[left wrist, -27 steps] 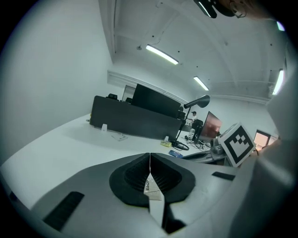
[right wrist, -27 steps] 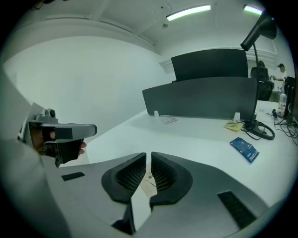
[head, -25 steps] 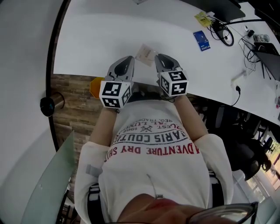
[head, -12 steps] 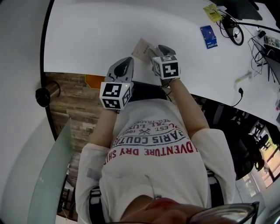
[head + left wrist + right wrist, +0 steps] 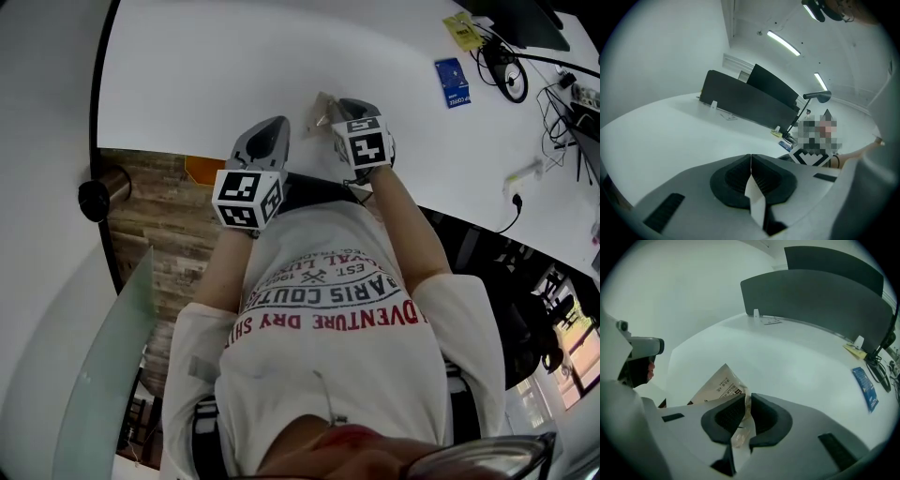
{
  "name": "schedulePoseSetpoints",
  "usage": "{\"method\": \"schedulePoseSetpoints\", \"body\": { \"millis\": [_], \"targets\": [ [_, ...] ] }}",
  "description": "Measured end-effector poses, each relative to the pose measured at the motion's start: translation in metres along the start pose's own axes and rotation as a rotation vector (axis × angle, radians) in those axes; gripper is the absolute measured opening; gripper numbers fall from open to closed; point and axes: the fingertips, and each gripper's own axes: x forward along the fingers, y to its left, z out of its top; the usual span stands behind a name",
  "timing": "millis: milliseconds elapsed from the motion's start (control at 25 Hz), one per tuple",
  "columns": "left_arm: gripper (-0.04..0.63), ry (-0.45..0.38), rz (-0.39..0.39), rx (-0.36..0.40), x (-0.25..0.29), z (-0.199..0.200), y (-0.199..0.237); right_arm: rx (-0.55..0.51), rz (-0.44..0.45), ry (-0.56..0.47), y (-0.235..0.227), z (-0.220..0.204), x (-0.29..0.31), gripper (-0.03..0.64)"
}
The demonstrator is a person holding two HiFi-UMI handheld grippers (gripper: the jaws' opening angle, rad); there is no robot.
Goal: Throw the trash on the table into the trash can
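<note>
Our right gripper's point(image 5: 746, 401) jaws have just been closing and pinch the wrapper point(image 5: 719, 385), which fans ahead-left of them over the surface point(image 5: 797, 362). The left gripper's point(image 5: 751, 161) jaws nip a white scrap point(image 5: 754, 197).

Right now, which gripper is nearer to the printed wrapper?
Right. The right gripper has just closed its jaws on the wrapper; the left gripper, shut on a white slip, is apart, to its left.
</note>
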Motion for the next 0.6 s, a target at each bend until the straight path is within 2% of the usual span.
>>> {"method": "schedulePoseSetpoints", "body": {
  "millis": [120,360,480,600],
  "targets": [
    [0.023,-0.011,0.012,0.001,-0.003,0.005,-0.002,-0.016,0.039,0.005,0.005,-0.002,-0.003,0.047],
    [0.023,-0.048,0.051,0.014,-0.021,0.006,-0.017,-0.047,0.086,-0.083,0.011,0.014,-0.032,0.030],
    [0.023,-0.096,0.109,-0.002,-0.041,0.005,-0.020,-0.095,0.136,-0.128,0.025,0.031,-0.049,0.029],
    [0.023,-0.162,0.200,-0.031,-0.071,0.002,-0.018,-0.174,0.217,-0.165,0.055,0.047,-0.060,0.030]
  ]
}}
